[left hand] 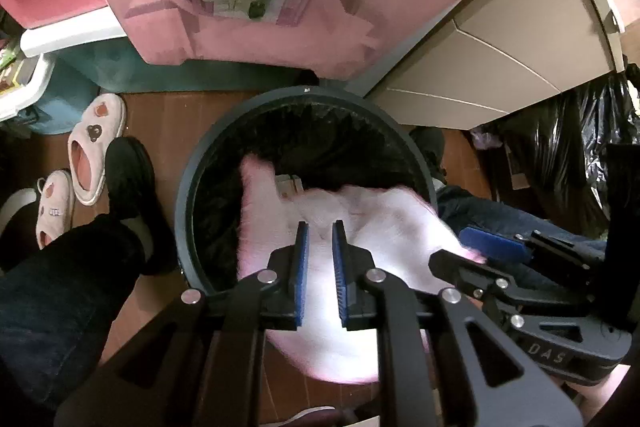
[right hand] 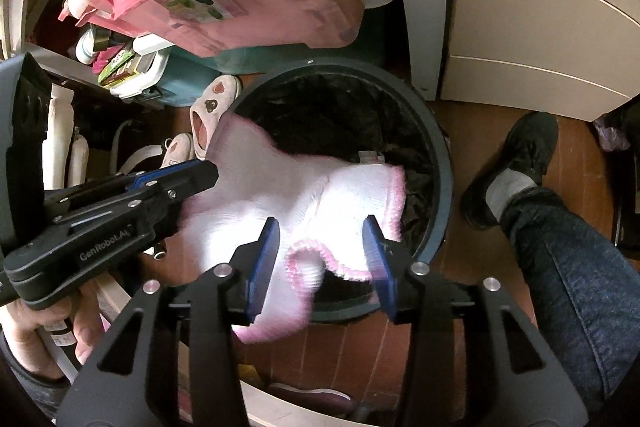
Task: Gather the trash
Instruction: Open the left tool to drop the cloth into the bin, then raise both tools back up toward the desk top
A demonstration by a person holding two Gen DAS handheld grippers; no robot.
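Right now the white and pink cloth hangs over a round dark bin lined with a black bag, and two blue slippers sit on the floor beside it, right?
Nearly. The slippers are pale pink, not blue, as the left wrist view shows. The rest holds: the white and pink cloth hangs over the round dark bin, which is lined with a black bag.

Left hand-held gripper [left hand: 321,231] pinching pink-white cloth [left hand: 372,223] (blurred), over bin [left hand: 208,155]

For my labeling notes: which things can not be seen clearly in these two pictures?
- Bin bottom: both views, covered by pink-white cloth and dark liner.
- Small box in the bin: left view, half under the cloth, print too small.
- Cloth edges: both views, motion blur.
- Left gripper grip on the cloth: glare hides contact.
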